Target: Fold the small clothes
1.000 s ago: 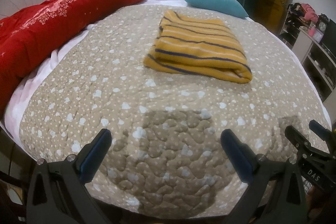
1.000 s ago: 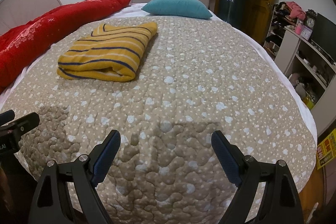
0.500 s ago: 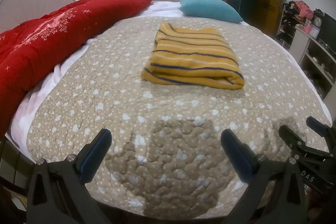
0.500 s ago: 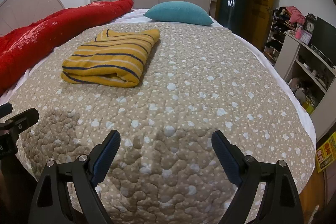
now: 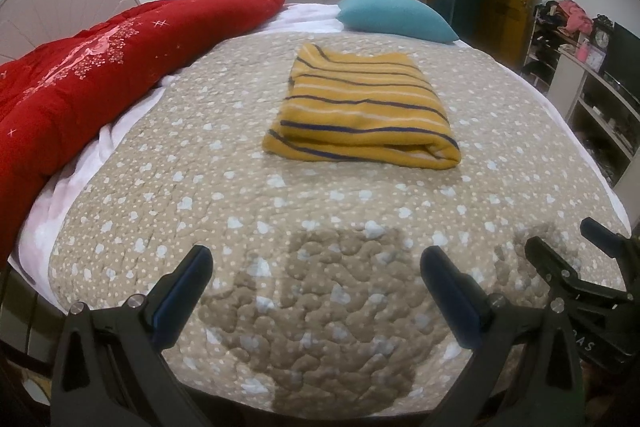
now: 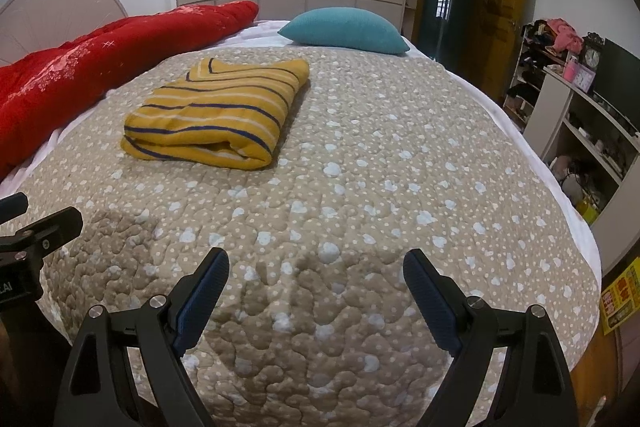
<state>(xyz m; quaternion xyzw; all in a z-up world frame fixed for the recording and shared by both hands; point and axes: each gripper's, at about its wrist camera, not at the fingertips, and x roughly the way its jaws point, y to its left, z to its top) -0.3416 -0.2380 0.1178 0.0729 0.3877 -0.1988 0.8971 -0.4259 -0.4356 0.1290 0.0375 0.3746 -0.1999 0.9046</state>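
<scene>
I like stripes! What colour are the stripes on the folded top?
Dark blue and thin white stripes on the mustard-yellow folded top; clearest in the left wrist view.

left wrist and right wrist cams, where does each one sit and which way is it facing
Left wrist: on the left tool, angled down over the quilt toward the folded striped garment; the right tool shows at its right edge.
Right wrist: on the right tool, same aim; the left tool's tip shows at its left edge.
Shared: garment, red duvet, teal pillow.

Two side-by-side wrist views angled down over the bed's foot, sharing the folded striped garment (image 5: pixel 362 115)
</scene>
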